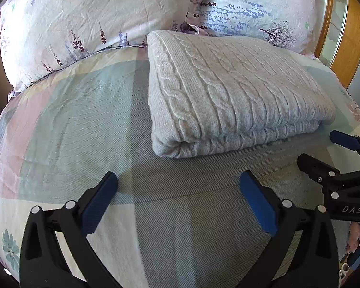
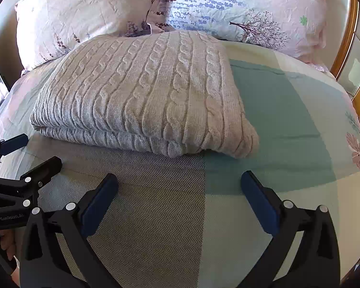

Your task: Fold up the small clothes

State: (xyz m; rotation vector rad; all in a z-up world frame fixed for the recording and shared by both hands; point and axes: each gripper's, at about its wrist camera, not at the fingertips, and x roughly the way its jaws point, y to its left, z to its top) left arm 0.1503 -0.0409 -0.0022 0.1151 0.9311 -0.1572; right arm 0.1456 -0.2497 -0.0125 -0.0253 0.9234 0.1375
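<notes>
Patchwork bed cover (image 1: 67, 110) spread wide and fairly smooth under everything; two floral pillows (image 1: 84, 24) propped at the far edge, just behind the sweater. Wooden frame (image 1: 348, 48) showing beyond, to the right of the sweater

Grey cable-knit sweater (image 2: 141, 91) lying folded into a thick rectangle in the middle of the cover, at least two layers stacked, rounded fold edge toward the near side, far edge touching the pillows. Looks already folded, so likely only tidying and squaring left

Left gripper (image 1: 178, 200) hovering short of the sweater's near left corner, jaws wide apart, nothing between the pads. Right gripper (image 2: 180, 201) hovering short of the sweater's near right corner, jaws likewise spread and empty. Each visible at the edge of the other's view, both near the sweater's front edge but clear of it

To finish well:
- Check the near edge first; lower layer (image 2: 103, 136) peeking out slightly below the upper one at the sweater's left front, worth nudging flush
- Press down with flat pads instead of pinching, since bulky knit springs back and snags on cable ridges
- If another fold is wanted, grip both near corners through all layers together, lift evenly, carry toward the pillows, and keep both sides level to avoid skew
- Avoid catching the cover under the sweater
</notes>
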